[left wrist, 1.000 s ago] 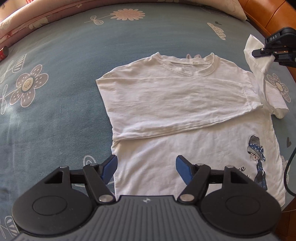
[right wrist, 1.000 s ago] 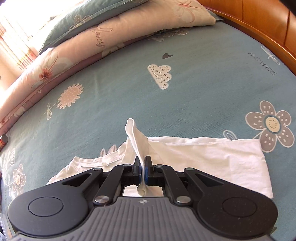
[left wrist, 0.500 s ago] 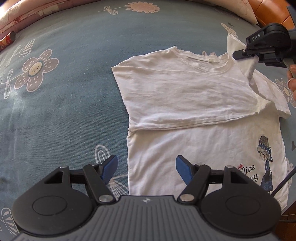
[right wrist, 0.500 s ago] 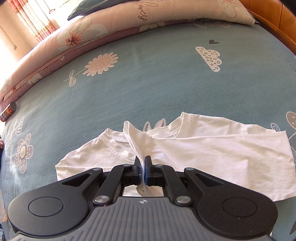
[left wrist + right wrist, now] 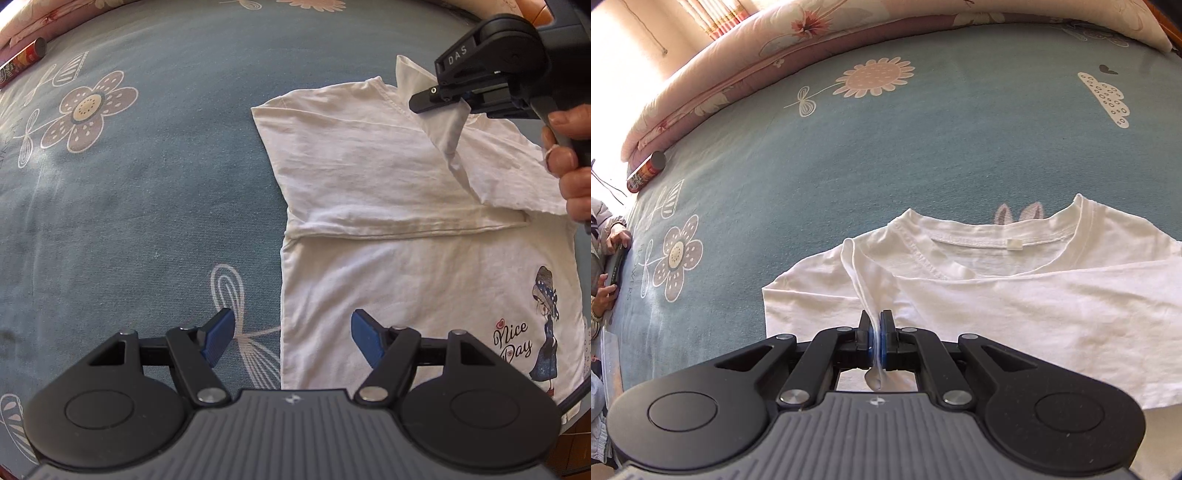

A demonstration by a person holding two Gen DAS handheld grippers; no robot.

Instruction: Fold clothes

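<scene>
Right gripper (image 5: 875, 332) is pinched tight on the sleeve (image 5: 866, 291) of the white T-shirt (image 5: 406, 258), with a little tuft of fabric poking out behind the pads, and I'm holding it lifted above the shirt, just near the neckline (image 5: 1008, 240). Why there? My guess is so the sleeve can be laid inward over the chest instead of sticking out past the body, same as the other sleeve, which already lies folded flat across the shirt below the collar. The shirt itself is spread out on the blue flowered bedsheet (image 5: 147, 166), collar end pointing toward the pillows (image 5: 775, 62), printed hem end with the "Nice Day" girl graphic (image 5: 543, 328) closest to me. Left gripper (image 5: 291, 334) isn't doing anything yet: jaws spread wide, nothing between them, hovering low over the hem-side edge of the shirt, one pad over the sheet and one over the fabric. I reckon it's parked there so it's ready to grab the bottom hem once the sleeve is down. Main thing I'd watch is the thin cotton bunching when I let go, since it's hanging in a twisted strip off the pads. Also there's a can-looking tube (image 5: 646, 173) lying by the pillows, well away from the shirt, so no bother.
</scene>
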